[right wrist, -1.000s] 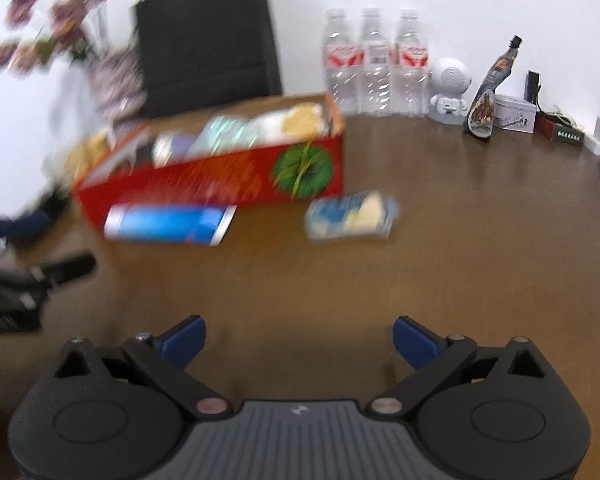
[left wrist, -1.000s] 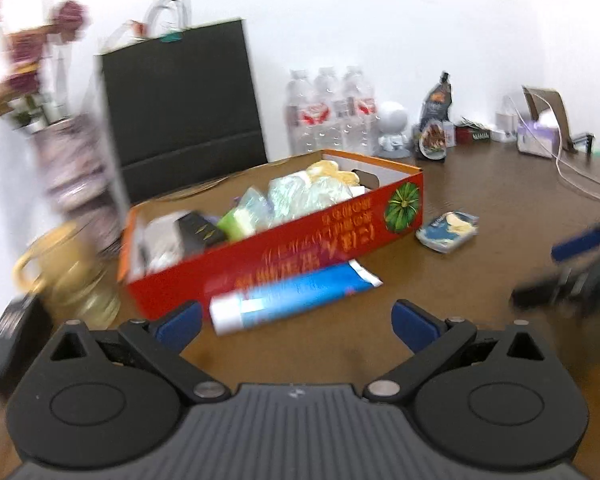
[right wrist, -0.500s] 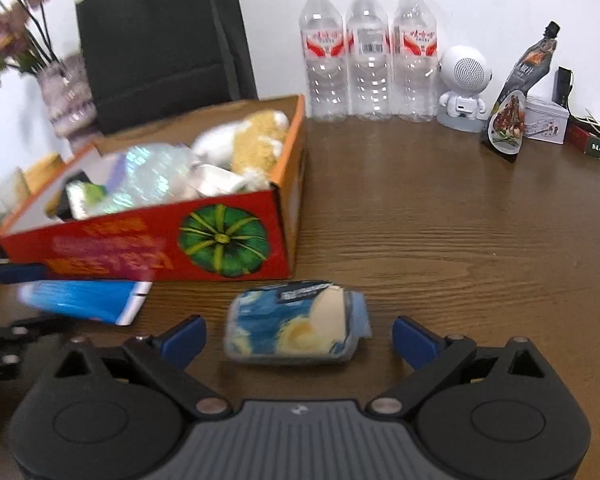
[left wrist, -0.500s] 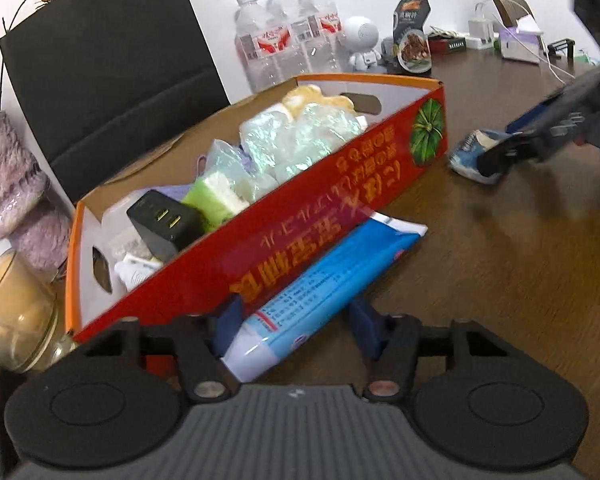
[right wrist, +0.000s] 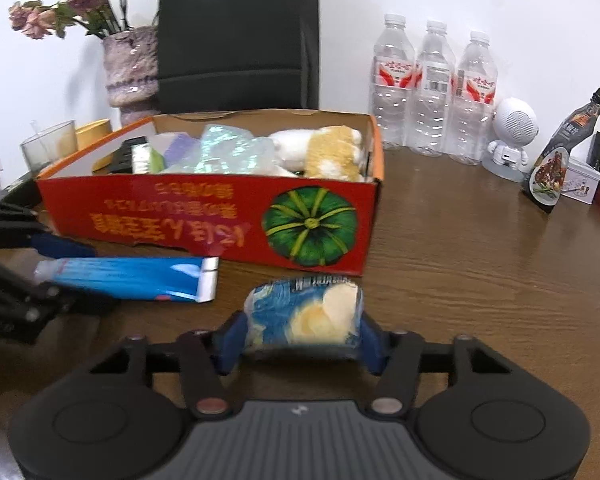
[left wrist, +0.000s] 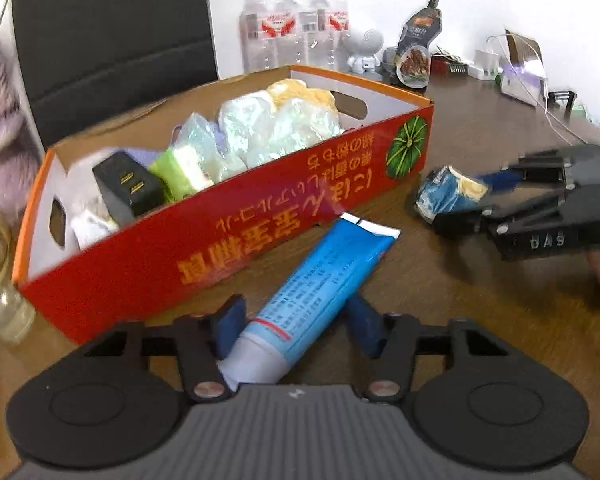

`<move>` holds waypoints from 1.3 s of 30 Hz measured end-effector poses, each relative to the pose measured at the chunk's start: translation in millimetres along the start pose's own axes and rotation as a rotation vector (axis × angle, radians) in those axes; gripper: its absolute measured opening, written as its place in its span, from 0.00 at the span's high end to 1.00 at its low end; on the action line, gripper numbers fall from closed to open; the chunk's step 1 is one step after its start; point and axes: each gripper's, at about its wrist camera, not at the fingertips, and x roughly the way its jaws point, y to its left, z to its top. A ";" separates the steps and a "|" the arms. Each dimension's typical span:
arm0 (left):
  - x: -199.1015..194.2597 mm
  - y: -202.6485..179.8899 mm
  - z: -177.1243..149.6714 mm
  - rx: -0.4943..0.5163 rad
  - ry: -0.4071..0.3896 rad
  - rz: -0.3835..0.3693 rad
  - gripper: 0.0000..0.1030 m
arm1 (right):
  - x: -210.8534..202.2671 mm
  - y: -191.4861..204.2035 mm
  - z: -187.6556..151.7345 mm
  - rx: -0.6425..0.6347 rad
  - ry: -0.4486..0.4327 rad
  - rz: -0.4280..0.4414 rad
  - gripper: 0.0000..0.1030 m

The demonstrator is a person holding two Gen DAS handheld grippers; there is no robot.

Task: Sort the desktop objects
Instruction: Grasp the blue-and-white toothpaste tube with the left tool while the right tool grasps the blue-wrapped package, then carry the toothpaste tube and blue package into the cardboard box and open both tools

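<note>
A red cardboard box (left wrist: 260,224) (right wrist: 204,216) holds several packets, a black charger (left wrist: 128,188) and a plush toy (right wrist: 328,152). My left gripper (left wrist: 296,324) is shut on the cap end of a blue-and-white tube (left wrist: 312,292), which lies along the box's front; the tube also shows in the right wrist view (right wrist: 132,278). My right gripper (right wrist: 300,340) is shut on a blue-and-yellow snack packet (right wrist: 306,316), just in front of the box's pumpkin picture. The packet and right gripper (left wrist: 484,196) show at the right of the left wrist view.
Three water bottles (right wrist: 432,88), a white robot speaker (right wrist: 512,140), a sauce pouch (right wrist: 560,160) and small tins stand along the back wall. A black bag (right wrist: 236,36), a flower vase (right wrist: 130,68) and a glass (right wrist: 50,146) stand behind and left of the box.
Both grippers have moved in and closed: the left on the tube, the right on the snack packet, which was lying free between open jaws half a second ago.
</note>
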 end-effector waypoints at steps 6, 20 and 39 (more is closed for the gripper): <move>-50.4 -42.3 -50.3 -0.103 -0.050 0.031 0.70 | -37.2 30.1 -24.7 -0.038 0.009 0.045 0.79; -154.5 -108.7 -130.4 -0.439 -0.117 0.227 0.71 | -112.2 85.1 -72.2 -0.057 0.042 0.130 0.81; -192.0 -98.2 -92.0 -0.395 -0.313 0.279 0.72 | -133.8 79.7 -50.9 -0.043 -0.048 0.083 0.82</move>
